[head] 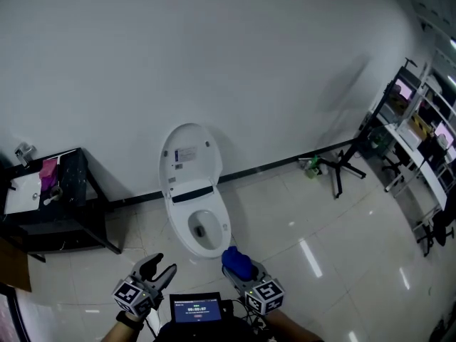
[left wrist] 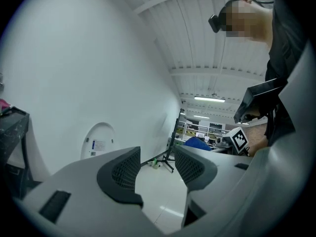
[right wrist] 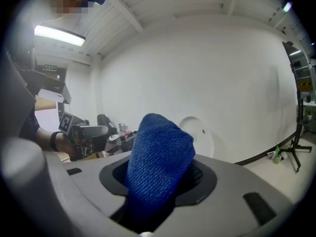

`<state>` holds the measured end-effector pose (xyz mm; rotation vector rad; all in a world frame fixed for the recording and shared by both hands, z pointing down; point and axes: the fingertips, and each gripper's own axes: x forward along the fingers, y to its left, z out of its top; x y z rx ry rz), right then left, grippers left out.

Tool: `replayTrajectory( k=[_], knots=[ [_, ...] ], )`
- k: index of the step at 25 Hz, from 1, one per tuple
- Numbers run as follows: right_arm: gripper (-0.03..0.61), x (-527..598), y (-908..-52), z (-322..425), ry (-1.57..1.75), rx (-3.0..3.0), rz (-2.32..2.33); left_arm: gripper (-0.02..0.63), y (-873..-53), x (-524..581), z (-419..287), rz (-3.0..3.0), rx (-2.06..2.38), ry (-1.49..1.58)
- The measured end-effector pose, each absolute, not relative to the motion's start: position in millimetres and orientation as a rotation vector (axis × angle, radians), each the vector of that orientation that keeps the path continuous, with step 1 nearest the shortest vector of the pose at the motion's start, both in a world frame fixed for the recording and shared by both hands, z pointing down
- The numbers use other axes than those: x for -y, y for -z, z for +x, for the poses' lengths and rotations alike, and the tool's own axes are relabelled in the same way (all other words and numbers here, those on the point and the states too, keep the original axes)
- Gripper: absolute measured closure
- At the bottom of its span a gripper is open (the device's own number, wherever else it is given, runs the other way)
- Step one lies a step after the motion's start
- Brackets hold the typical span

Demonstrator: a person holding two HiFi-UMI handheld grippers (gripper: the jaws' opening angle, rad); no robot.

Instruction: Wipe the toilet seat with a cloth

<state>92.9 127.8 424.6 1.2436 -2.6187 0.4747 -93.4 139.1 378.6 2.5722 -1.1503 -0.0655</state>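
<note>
A white toilet (head: 194, 205) stands against the wall with its lid (head: 187, 155) raised and the seat ring (head: 202, 231) down. Its lid also shows in the left gripper view (left wrist: 97, 141) and the right gripper view (right wrist: 203, 138). My right gripper (head: 238, 265) is held low in front of the bowl, shut on a folded blue cloth (right wrist: 157, 158) that sticks up between the jaws (head: 237, 262). My left gripper (head: 158, 269) hovers to the left of it, open and empty, its two dark pads (left wrist: 121, 172) apart.
A black stand (head: 60, 212) with a white basin and pink item sits left of the toilet. A black tripod base (head: 340, 164) and a green bottle (head: 312, 166) lie on the glossy tile floor at right, with shelving (head: 420, 141) beyond. A small screen (head: 195, 309) hangs at my chest.
</note>
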Motion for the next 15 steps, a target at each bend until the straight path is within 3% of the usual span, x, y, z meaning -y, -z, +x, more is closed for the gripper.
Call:
replayTrajectory(
  k=[15],
  knots=[
    [0.367,-162,-396,112,-0.466,2.711,1.194,0.390,-377,-177,-69,2.598,1.190,0.045]
  ],
)
